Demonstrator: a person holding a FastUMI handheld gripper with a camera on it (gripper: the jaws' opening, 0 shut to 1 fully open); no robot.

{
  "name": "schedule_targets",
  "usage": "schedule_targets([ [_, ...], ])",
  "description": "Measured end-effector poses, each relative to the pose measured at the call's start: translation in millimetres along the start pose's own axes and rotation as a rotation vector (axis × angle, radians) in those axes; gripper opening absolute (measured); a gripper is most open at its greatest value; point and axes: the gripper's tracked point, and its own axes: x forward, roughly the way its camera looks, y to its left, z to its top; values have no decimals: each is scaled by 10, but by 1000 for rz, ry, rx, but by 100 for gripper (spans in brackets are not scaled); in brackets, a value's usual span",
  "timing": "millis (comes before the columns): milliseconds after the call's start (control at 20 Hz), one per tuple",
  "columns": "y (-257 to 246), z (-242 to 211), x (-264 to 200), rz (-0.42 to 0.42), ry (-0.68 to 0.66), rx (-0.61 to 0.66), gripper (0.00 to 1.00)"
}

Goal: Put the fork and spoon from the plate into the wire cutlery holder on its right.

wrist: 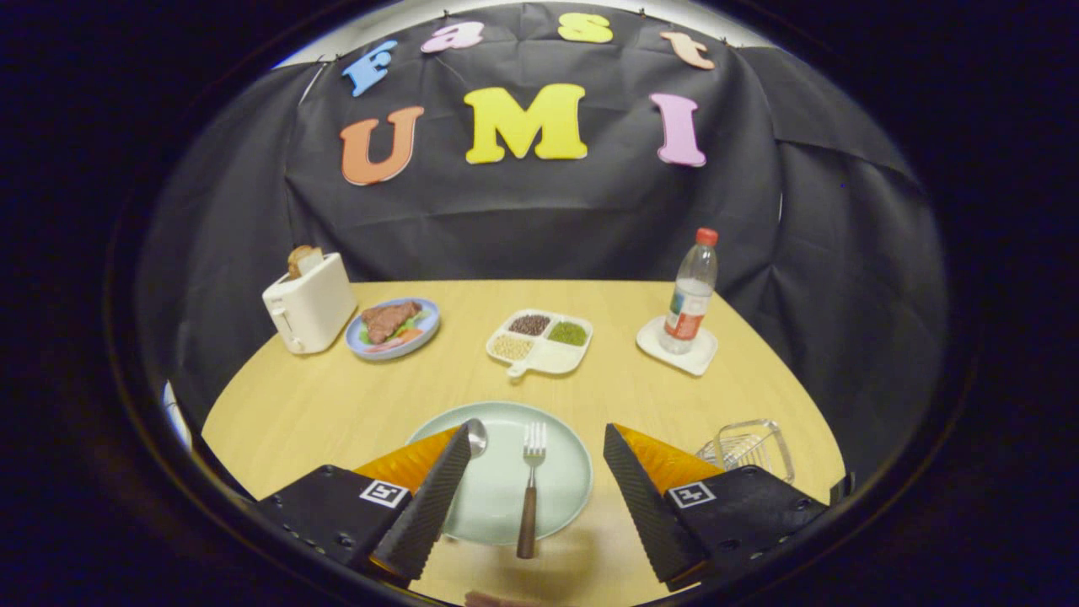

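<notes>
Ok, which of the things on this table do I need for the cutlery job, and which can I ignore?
For the job: fork, spoon, plate, wire cutlery holder, and the gripper, open above the plate.

Ignore: toaster, blue plate of food, divided dish, bottle on its coaster.

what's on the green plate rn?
On the green plate: a fork with a brown handle, between the open hand-held gripper's fingers, and a spoon whose bowl shows; its handle is hidden behind the left finger.

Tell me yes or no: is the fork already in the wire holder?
No, the fork lies on the plate between the open tongs.
</notes>
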Motion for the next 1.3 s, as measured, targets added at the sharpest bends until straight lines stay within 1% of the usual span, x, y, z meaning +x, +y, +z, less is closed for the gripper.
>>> schedule_targets([
  [100,15,-143,134,15,74,-2,95],
  [300,40,-358,373,18,167,-1,96],
  [400,108,-452,452,33,202,-3,96],
  [500,130,-561,509,31,247,-13,94],
  [700,98,-740,612,-23,327,-36,78],
  [850,64,-862,661,-41,394,-1,64],
  [950,88,-958,683,-32,442,35,55],
  [1050,94,-974,699,-31,458,49,52],
  [1100,100,-971,708,-33,462,46,37],
  [1150,119,-977,688,-24,470,39,32],
  [1200,137,-965,682,-15,477,33,18],
  [1300,155,-990,637,-6,489,17,6],
])
